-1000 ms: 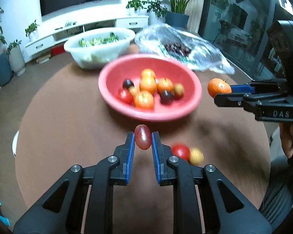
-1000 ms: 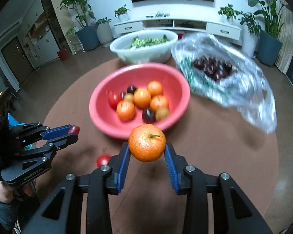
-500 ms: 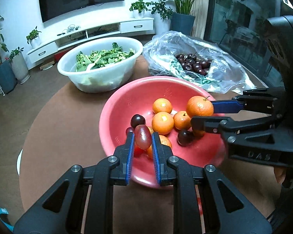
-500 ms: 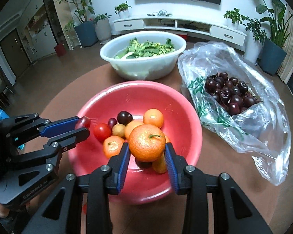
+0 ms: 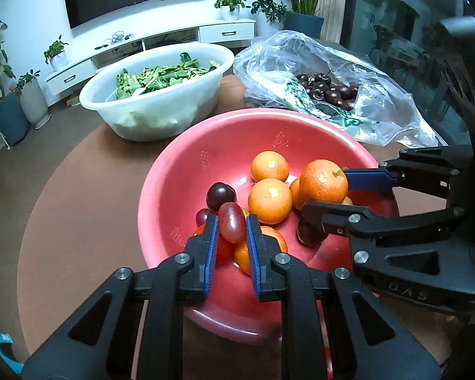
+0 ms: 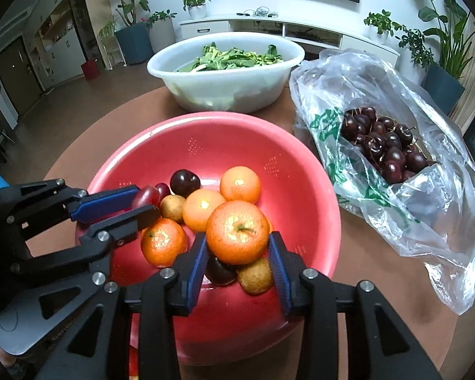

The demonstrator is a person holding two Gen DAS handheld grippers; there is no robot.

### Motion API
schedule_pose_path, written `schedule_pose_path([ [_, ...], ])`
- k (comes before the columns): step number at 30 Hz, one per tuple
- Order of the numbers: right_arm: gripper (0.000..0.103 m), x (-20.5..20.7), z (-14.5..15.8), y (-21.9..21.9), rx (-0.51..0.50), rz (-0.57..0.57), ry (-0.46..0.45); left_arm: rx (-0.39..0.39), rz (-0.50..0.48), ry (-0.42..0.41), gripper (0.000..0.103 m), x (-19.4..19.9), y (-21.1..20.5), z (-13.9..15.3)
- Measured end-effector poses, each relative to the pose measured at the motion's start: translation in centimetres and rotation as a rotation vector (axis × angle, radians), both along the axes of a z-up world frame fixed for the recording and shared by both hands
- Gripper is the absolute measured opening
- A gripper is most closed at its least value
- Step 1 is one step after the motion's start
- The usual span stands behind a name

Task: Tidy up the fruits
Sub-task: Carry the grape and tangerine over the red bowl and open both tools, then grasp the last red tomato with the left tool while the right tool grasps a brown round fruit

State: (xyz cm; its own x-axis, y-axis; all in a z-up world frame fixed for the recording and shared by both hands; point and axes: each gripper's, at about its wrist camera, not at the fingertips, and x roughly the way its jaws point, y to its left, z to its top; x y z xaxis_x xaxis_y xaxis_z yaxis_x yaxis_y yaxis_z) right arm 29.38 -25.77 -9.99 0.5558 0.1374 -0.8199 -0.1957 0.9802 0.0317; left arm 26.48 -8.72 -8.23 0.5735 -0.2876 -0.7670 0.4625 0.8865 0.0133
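A red bowl (image 5: 186, 164) (image 6: 294, 145) on the round brown table holds several oranges, dark plums and small tomatoes. My left gripper (image 5: 231, 226) is shut on a dark red grape tomato (image 5: 231, 226) just above the bowl's near-left side; it shows in the right wrist view (image 6: 144, 201) too. My right gripper (image 6: 237, 245) is shut on an orange (image 6: 237, 231) over the bowl's near-right part, also seen in the left wrist view (image 5: 323, 182).
A white basin of leafy greens (image 5: 155, 79) (image 6: 224, 69) stands behind the bowl. A clear plastic bag of dark cherries (image 5: 329, 90) (image 6: 383, 148) lies at the right. The brown table (image 5: 79, 190) extends to the left.
Both grippers moved forward from the near table to over the red bowl, each still holding its fruit, and dropped lower toward the fruit pile.
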Motion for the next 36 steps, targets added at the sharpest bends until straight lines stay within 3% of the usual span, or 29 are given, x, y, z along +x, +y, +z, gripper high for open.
schedule_pose_path([
  [4, 0.048, -0.2, 0.1, 0.3, -0.009, 0.002, -0.001, -0.006, 0.007, 0.002, 0.017, -0.1, 0.2, 0.1],
  [6, 0.049, -0.3, 0.2, 0.3, -0.016, 0.003, -0.009, 0.002, 0.021, -0.001, 0.024, -0.3, 0.4, 0.2],
  [12, 0.05, -1.7, 1.2, -0.5, -0.003, -0.017, -0.028, -0.029, 0.035, -0.023, 0.052, -1.5, 1.4, 1.4],
  [14, 0.051, -2.6, 1.8, -0.8, 0.011, -0.023, -0.042, -0.047, 0.047, -0.042, 0.074, -2.3, 2.0, 2.3],
  [16, 0.057, -4.1, 2.4, -1.1, 0.015, -0.028, -0.061, -0.078, 0.049, -0.057, 0.082, -3.2, 2.7, 3.1],
  [20, 0.062, -8.2, 2.6, -1.3, 0.055, -0.022, -0.08, -0.12, 0.051, -0.08, 0.088, -6.1, 4.7, 4.1],
  [26, 0.06, -13.3, -1.5, 1.5, 0.046, 0.071, 0.014, -0.095, 0.02, -0.032, 0.092, -11.4, 6.9, 1.6],
  [29, 0.052, -13.5, -3.0, 2.8, 0.024, 0.09, 0.052, -0.082, 0.044, 0.003, 0.092, -13.4, 8.1, 0.1],
  [36, 0.049, -12.4, -3.3, 4.3, 0.007, 0.105, 0.047, -0.104, 0.066, 0.04, 0.092, -16.4, 9.9, -1.3],
])
